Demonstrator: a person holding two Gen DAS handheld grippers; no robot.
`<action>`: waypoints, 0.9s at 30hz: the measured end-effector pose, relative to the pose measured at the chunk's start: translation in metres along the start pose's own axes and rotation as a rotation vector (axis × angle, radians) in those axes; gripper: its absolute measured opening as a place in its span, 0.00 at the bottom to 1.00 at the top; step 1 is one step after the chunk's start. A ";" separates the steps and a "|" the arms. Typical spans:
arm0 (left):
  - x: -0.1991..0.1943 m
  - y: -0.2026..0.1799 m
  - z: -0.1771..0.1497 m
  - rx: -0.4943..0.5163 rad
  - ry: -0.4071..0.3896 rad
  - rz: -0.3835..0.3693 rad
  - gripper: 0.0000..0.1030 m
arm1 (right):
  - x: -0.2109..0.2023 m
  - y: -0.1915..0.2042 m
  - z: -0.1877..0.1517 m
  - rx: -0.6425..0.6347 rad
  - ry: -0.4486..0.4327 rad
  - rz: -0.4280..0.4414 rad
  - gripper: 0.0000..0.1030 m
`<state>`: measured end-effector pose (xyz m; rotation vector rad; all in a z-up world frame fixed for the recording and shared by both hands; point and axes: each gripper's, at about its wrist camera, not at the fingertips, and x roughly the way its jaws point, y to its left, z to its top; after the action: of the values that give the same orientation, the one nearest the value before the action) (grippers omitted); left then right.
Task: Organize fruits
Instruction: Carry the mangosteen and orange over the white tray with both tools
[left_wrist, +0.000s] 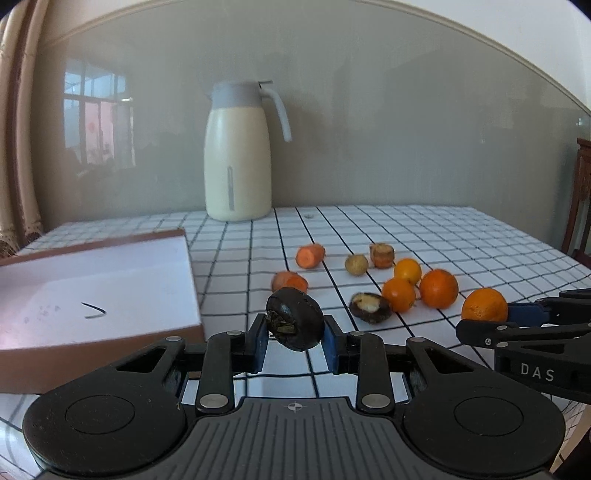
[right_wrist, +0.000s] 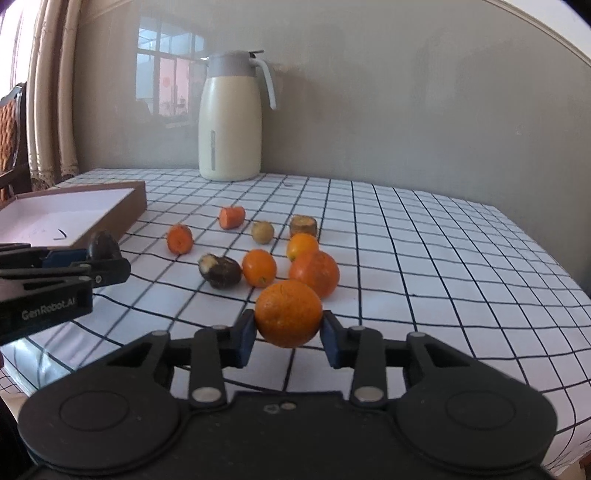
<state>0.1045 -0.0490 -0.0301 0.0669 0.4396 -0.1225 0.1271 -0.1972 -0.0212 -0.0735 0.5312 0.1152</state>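
Dark fruit (left_wrist: 294, 319), stem end facing left, clamped in left hand-held gripper (left_wrist: 294, 332); right hand-held gripper (right_wrist: 288, 328) clamps orange (right_wrist: 288, 313)

A white tablecloth gridded with thin black lines (right_wrist: 424, 258) carries bright orange round fruits (right_wrist: 259, 267), a cream jug with a grey lid (right_wrist: 229, 118), and a brown-walled, white-floored cardboard box (left_wrist: 96, 288) left of the black, blue-padded left gripper (left_wrist: 295, 341).

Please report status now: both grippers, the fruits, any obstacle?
Left hand-held gripper shut on dark fruit. Right hand-held gripper shut on orange. Box open, nothing blocking it.
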 end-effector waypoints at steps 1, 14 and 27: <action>-0.003 0.002 0.001 -0.004 -0.004 0.003 0.30 | -0.002 0.003 0.002 -0.005 -0.010 0.004 0.28; -0.052 0.059 0.016 -0.055 -0.083 0.114 0.30 | -0.024 0.050 0.032 -0.059 -0.107 0.113 0.28; -0.080 0.147 0.019 -0.145 -0.120 0.319 0.30 | -0.011 0.117 0.067 -0.135 -0.192 0.283 0.28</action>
<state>0.0599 0.1027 0.0273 -0.0133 0.3118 0.2177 0.1366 -0.0756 0.0375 -0.1175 0.3391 0.4305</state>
